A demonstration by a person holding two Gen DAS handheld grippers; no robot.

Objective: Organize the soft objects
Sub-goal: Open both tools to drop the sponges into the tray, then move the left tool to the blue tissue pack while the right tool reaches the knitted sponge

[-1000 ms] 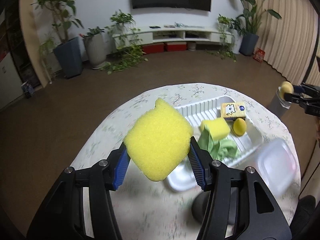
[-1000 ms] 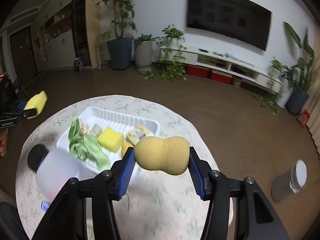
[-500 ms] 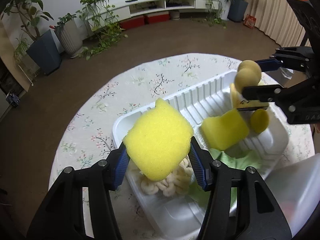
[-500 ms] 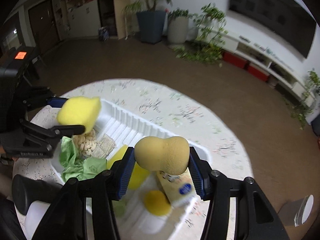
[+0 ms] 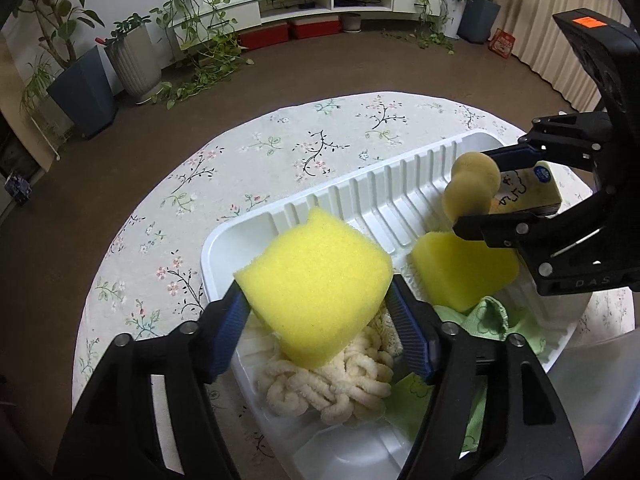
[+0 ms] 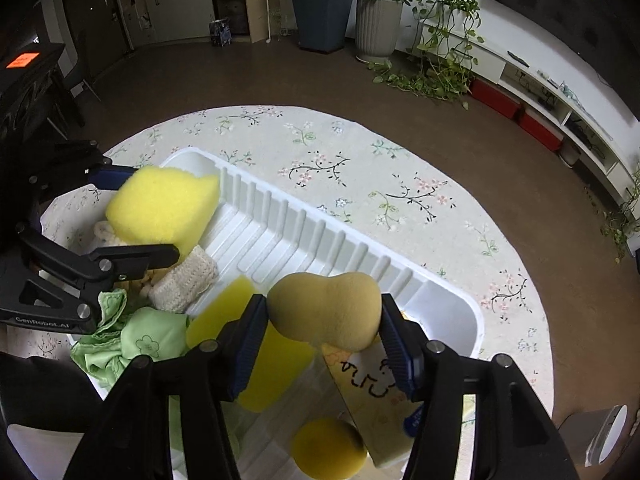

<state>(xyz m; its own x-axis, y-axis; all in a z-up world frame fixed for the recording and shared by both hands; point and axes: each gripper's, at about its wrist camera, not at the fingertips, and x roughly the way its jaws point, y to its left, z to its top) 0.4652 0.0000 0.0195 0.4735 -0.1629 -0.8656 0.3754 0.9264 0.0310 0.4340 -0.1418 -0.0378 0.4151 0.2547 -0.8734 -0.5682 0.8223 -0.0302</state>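
A white ribbed tray [image 5: 360, 184] [image 6: 476, 320] stands on the round floral table [image 5: 280, 148]. My left gripper [image 5: 316, 300] [image 6: 152, 212] is low over the tray's left end. Its jaws are opening, with the big yellow sponge [image 5: 316, 280] [image 6: 160, 204] between them, touching both pads and resting on a cream looped cloth [image 5: 332, 380]. My right gripper [image 6: 324, 316] [image 5: 472, 192] hangs over the tray's right end. Its jaws are opening too, and the tan peanut-shaped sponge [image 6: 324, 308] [image 5: 472, 184] still sits between the pads.
The tray also holds a yellow sponge block [image 5: 464, 272], a green cloth [image 6: 148, 340], a knitted pad [image 6: 188, 280], a wrapped sponge [image 6: 372, 384] and a round yellow sponge [image 6: 328, 452]. A grey cylinder [image 6: 604, 428] stands at the table's right edge. A clear plastic lid [image 5: 580, 400] lies near me.
Both grippers came down from beside the table to just over the tray, each carrying its sponge. Both pairs of jaws stand wider, and the yellow sponge has spread out between the left pads.
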